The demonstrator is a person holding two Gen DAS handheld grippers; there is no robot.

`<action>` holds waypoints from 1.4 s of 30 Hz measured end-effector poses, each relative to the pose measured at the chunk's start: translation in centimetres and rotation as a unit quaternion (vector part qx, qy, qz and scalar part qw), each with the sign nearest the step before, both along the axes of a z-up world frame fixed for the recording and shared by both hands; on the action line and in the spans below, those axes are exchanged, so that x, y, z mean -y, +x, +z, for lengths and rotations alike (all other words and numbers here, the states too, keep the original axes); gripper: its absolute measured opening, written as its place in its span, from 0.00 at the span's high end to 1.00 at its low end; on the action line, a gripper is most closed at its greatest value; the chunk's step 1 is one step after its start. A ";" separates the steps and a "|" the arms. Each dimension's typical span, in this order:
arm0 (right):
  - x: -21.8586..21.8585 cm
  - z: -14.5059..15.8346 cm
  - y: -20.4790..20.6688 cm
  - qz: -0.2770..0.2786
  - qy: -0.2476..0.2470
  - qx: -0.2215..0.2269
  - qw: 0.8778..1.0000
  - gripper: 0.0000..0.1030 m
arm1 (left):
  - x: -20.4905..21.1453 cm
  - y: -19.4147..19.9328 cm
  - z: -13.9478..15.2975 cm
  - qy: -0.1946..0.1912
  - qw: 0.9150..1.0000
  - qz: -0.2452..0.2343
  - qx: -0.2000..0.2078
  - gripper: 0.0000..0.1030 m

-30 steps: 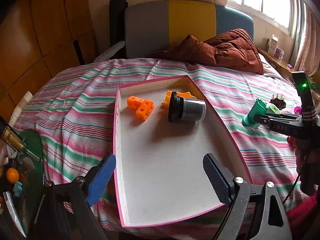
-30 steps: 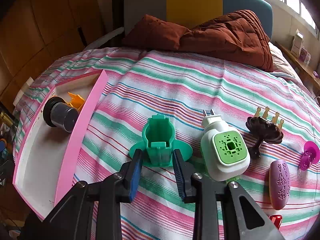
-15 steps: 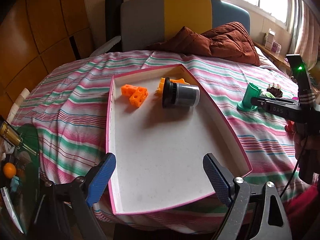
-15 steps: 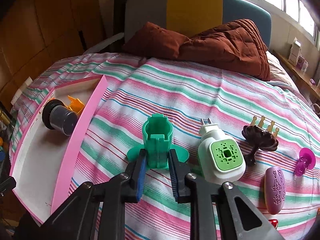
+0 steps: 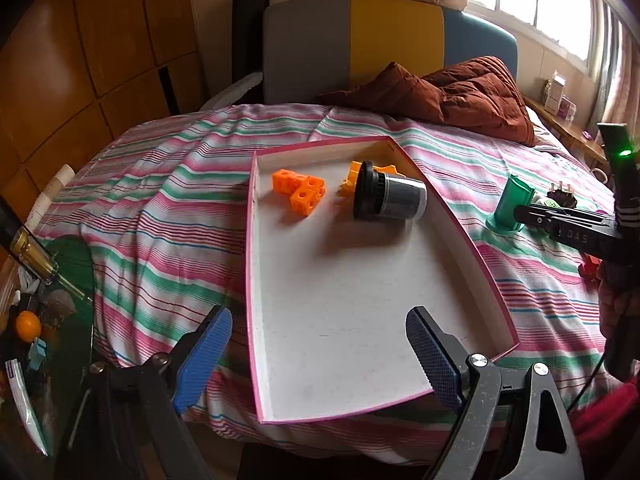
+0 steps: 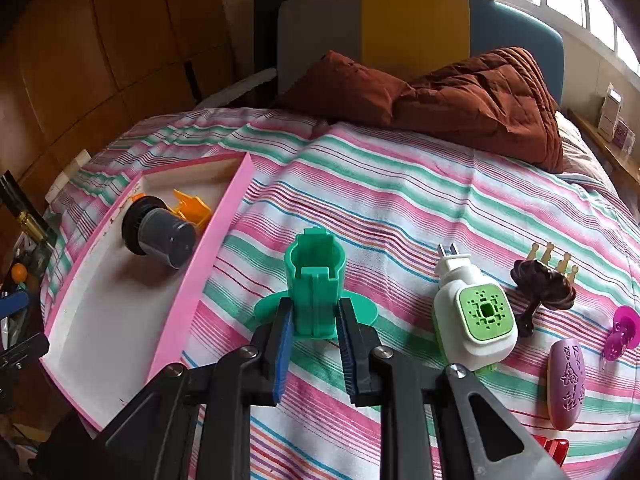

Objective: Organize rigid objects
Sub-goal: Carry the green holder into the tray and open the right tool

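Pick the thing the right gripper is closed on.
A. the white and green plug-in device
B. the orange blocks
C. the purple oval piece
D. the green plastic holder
D: in the right wrist view the right gripper has its pads pressed on both sides of the green plastic holder standing on the striped bedspread.
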State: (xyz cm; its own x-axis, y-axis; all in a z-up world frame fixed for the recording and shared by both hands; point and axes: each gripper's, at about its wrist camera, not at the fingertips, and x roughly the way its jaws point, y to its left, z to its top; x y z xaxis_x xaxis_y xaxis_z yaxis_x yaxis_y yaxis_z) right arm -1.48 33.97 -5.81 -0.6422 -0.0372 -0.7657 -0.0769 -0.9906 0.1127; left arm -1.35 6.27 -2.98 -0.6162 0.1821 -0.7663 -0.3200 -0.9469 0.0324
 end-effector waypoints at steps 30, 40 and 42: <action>13.6 2.2 -1.6 0.098 0.028 -0.020 0.995 0.80 | 6.5 -0.9 -0.9 0.055 0.996 0.065 0.017 0.13; 12.8 -1.3 -2.1 0.072 0.021 0.030 0.997 0.77 | 6.6 -1.1 -1.1 0.063 0.996 0.062 0.022 0.13; 12.3 -1.1 -1.9 0.072 0.011 0.031 0.997 0.74 | 6.5 -1.1 -1.1 0.061 0.996 0.060 0.023 0.13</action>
State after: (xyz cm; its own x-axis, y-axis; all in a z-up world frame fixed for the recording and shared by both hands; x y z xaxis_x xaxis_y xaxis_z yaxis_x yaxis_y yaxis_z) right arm -3.33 21.69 -6.92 -0.5832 -0.1088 -0.8050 0.0608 -0.9941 0.0903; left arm -2.43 -0.18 -4.09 -0.6040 0.2025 -0.7708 -0.2027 -0.9744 -0.0972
